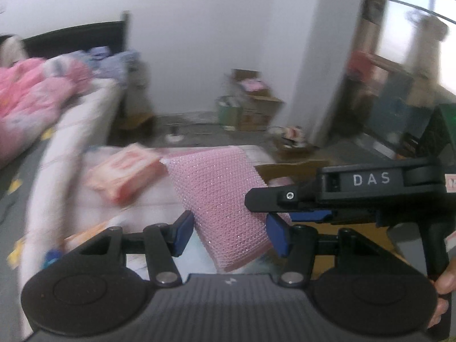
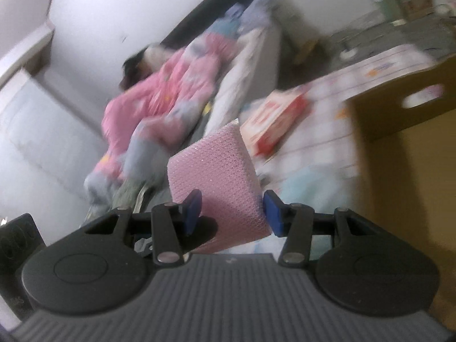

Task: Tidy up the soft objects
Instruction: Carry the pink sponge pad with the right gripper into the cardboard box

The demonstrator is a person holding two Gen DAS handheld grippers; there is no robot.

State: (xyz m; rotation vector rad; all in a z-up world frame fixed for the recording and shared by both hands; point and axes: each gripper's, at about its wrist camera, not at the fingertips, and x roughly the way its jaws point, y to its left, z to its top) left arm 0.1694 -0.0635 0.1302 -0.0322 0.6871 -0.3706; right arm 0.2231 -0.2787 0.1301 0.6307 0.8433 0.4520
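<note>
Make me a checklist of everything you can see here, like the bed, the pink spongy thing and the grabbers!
Surface: patterned bed cover, blurred.
Job's things: pink sponge pad, lifted above the cover, gripped by both tools.
Clutter: red-and-white pack on the cover; cardboard box beside it.
Grippers: left tool and right tool each have blue pads against the pad's sides.
Cables: nothing seen.
Surroundings: pink bedding heap, white wall, boxes on the floor.

The pink sponge pad [image 1: 219, 199] has a rough, glittery mesh cover. Beside it, the red-and-white pack [image 1: 125, 173] looks glossy, like plastic wrap. The cardboard box [image 2: 404, 148] is matt brown. Both grippers' blue fingers [image 2: 193, 211] look smooth and rubbery on matt black plastic.
</note>
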